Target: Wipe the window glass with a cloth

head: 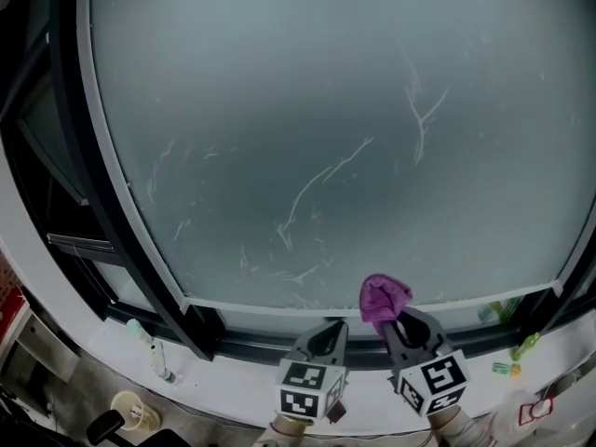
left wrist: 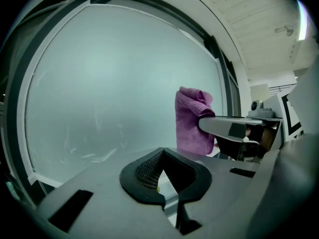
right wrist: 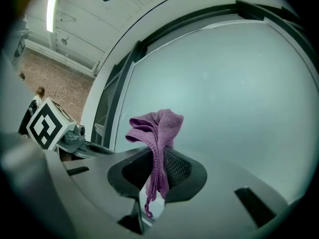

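The right tool [right wrist: 158,171] has its jaws closed on a purple cloth [right wrist: 157,128]. The jaws pinch the cloth's lower part, so a bunched fold stands up above the pads and a thin hem hangs down below them. Seen from the head view, the cloth [head: 384,298] sticks out ahead of this tool [head: 402,322], at the bottom edge of the window glass [head: 326,128]. Whether it actually touches the pane cannot be told.

Just beside it on the left, the left tool [head: 328,335] points the same way. In its own view its jaws [left wrist: 164,176] are drawn together with nothing between them, and the cloth [left wrist: 192,121] shows to its right, held by the other tool.

Ahead of both tools the frosted glass fills the view, with pale streaks [head: 326,170] across its middle and lower part. A dark window frame [head: 140,240] runs round the pane. Below the tools lies a white sill [head: 233,389]. A small bottle [head: 154,347] lies on it far to the left of the tools, and some green bits [head: 521,347] sit on it to the right.
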A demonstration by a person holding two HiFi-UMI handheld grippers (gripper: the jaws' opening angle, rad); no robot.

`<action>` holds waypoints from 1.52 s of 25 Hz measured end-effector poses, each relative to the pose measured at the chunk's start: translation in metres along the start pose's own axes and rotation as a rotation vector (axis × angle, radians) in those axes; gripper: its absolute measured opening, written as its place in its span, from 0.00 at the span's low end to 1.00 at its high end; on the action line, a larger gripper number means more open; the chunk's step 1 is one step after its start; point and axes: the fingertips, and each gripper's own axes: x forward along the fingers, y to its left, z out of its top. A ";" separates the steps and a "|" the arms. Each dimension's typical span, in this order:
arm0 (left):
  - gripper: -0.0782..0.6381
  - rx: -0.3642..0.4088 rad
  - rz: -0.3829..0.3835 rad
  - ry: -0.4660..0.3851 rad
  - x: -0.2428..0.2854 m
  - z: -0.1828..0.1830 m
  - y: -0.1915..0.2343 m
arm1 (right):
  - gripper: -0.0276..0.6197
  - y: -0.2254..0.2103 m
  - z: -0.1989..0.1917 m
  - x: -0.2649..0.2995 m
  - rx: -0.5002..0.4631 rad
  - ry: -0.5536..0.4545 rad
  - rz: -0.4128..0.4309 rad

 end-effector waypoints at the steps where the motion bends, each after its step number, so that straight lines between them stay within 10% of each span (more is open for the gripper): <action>1: 0.12 0.002 -0.003 -0.004 0.007 0.006 0.006 | 0.12 -0.004 0.004 0.010 -0.016 -0.012 0.003; 13: 0.12 0.018 -0.012 -0.059 0.067 0.058 0.067 | 0.12 -0.032 0.074 0.111 -0.165 -0.113 -0.005; 27: 0.12 0.028 0.006 -0.045 0.080 0.066 0.109 | 0.12 -0.062 0.187 0.202 -0.048 -0.208 -0.037; 38: 0.12 0.001 0.044 -0.043 0.082 0.061 0.121 | 0.12 -0.075 0.200 0.236 -0.079 -0.166 -0.074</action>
